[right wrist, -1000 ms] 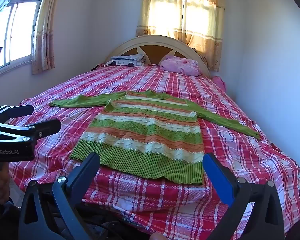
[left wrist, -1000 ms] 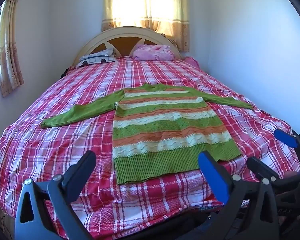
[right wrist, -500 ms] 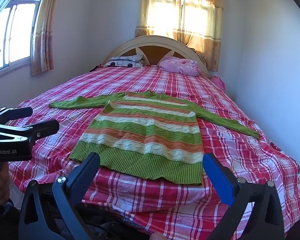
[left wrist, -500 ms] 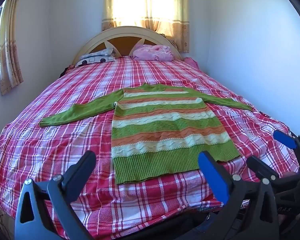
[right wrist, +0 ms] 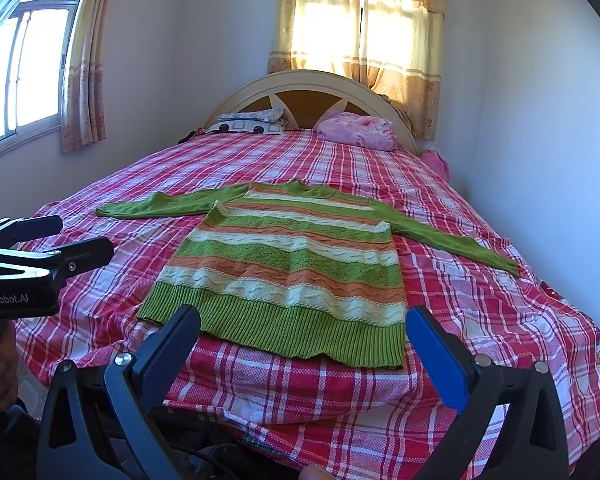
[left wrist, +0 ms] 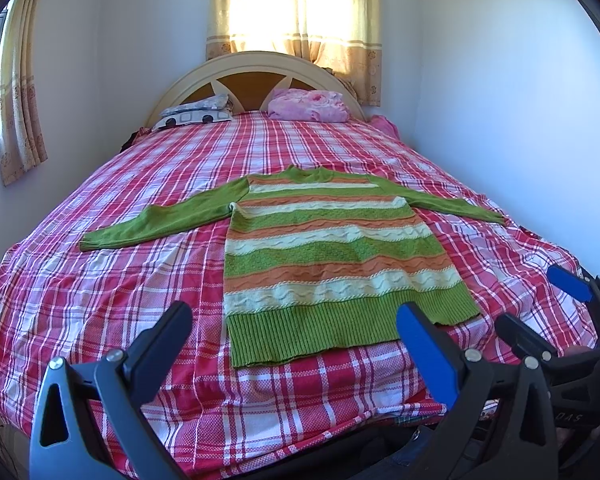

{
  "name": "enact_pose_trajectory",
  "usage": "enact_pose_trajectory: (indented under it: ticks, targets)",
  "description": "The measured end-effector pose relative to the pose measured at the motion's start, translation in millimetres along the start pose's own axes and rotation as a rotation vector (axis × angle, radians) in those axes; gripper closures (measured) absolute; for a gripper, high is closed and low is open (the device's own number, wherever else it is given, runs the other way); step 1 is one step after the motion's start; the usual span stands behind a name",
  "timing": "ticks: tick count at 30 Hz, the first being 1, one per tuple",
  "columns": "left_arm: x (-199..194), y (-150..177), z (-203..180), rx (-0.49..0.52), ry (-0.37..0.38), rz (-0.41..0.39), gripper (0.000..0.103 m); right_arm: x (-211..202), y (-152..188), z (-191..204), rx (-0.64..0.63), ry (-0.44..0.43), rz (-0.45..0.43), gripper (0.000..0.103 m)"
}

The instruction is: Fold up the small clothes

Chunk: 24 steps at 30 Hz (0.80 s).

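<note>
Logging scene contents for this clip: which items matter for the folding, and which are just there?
For the job: striped sweater, spread flat; left gripper, open; right gripper, open.

Just there: pink pillow, patterned pillow, plaid bedspread, curtains.

"GenRobot.AI" — white lettering — stands on the left gripper (right wrist: pixel 56 240) body.

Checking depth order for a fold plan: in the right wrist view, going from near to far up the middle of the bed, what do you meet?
Green ribbed sweater hem → striped knit sweater body → green collar → bare red plaid bedsheet → cream arched wooden headboard.
</note>
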<state>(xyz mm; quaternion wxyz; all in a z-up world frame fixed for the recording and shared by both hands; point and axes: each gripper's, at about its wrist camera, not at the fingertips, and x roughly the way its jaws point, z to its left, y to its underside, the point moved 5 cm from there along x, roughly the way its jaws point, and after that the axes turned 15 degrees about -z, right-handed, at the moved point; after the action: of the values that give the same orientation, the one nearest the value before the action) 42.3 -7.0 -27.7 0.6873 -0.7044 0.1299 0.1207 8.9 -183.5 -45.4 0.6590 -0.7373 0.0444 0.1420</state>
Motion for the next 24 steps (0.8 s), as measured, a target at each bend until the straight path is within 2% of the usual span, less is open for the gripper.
enact_pose_trajectory:
  ticks: [11,13,24]
  targets:
    - [-2,0,-9,-0.004,0.001,-0.004,0.000,0,0,-1,0.003,0.003,-0.001,0.001]
    - [0,1,4,-0.004,0.005,-0.001,0.000,0,0,-1,0.004,0.002,0.000,0.001]
    - [0,1,3,-0.005,0.009,0.003,0.000,1,2,-1,0.005,0.001,0.004,0.001]
